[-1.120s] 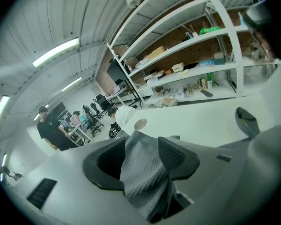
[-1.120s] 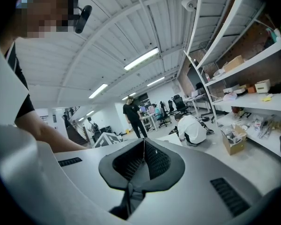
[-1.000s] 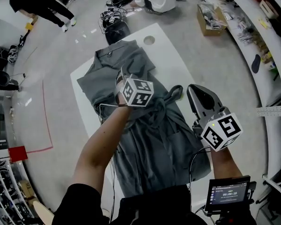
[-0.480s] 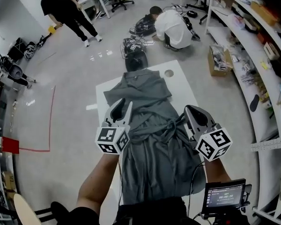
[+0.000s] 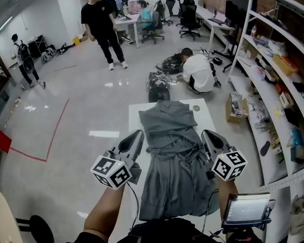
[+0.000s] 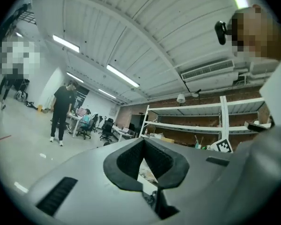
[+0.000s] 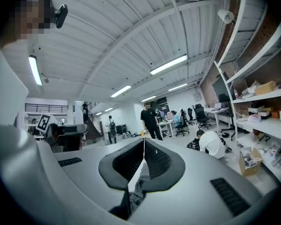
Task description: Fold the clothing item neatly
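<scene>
Though near garment (image 5: 172,156), shelves (image 5: 273,67); crouching person (image 5: 198,76)

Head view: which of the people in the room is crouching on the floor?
The person in the white shirt, low on the floor beside black bags. The person in black and the one with a backpack stand.

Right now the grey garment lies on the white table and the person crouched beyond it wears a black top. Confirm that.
Wrong on the top: the crouched person wears a white top, as the head view shows. The grey garment does lie on the white table.
</scene>
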`<state>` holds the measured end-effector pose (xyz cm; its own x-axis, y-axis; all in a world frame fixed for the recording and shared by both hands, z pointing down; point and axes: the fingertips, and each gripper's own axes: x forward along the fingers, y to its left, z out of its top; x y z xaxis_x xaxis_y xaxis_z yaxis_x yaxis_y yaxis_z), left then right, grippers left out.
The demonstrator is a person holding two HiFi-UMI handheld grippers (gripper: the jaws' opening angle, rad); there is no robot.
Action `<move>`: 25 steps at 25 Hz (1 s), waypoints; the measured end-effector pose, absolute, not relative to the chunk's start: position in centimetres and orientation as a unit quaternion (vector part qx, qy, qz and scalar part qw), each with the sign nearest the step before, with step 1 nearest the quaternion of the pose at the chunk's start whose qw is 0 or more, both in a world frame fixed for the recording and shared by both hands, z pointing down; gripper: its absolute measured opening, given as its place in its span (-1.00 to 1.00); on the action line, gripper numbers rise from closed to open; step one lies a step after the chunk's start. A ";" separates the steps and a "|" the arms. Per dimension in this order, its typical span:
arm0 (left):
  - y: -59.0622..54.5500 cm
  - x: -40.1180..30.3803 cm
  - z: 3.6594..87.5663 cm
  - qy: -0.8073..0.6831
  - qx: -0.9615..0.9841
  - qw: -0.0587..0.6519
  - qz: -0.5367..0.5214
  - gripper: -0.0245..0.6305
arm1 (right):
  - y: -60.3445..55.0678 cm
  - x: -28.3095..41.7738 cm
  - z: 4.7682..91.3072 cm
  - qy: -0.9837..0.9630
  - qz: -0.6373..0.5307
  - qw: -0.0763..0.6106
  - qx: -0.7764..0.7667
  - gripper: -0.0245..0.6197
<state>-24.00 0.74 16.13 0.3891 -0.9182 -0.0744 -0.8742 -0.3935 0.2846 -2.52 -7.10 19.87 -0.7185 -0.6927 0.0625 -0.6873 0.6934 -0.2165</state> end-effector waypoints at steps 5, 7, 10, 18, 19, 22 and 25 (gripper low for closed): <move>5.7 -25.4 15.8 -0.548 0.831 0.067 -0.061 -0.93 | -2.8 -4.8 18.3 0.924 -0.094 -0.005 -0.371 -0.90; 7.3 -25.4 15.8 -0.536 0.836 0.085 -0.084 -0.93 | -1.2 -5.0 17.9 0.925 -0.084 -0.013 -0.371 -0.90; 9.1 -25.5 15.5 -0.509 0.847 0.106 -0.109 -0.93 | 0.9 -5.1 17.8 0.924 -0.095 -0.012 -0.371 -0.90; 15.2 -21.3 16.3 -0.537 0.833 0.099 -0.093 -0.93 | 5.1 -1.2 16.6 0.933 -0.084 -0.003 -0.351 -0.90; 16.1 -20.6 15.9 -0.546 0.827 0.093 -0.093 -0.93 | 5.7 -0.5 16.3 0.936 -0.080 -0.002 -0.344 -0.90; 18.9 -17.9 15.4 -0.583 0.804 0.077 -0.086 -0.93 | 8.0 2.0 16.2 0.946 -0.079 -0.013 -0.313 -0.90; 20.6 -14.6 15.7 -0.602 0.789 0.086 -0.084 -0.93 | 9.2 5.3 16.9 0.951 -0.084 -0.019 -0.298 -0.90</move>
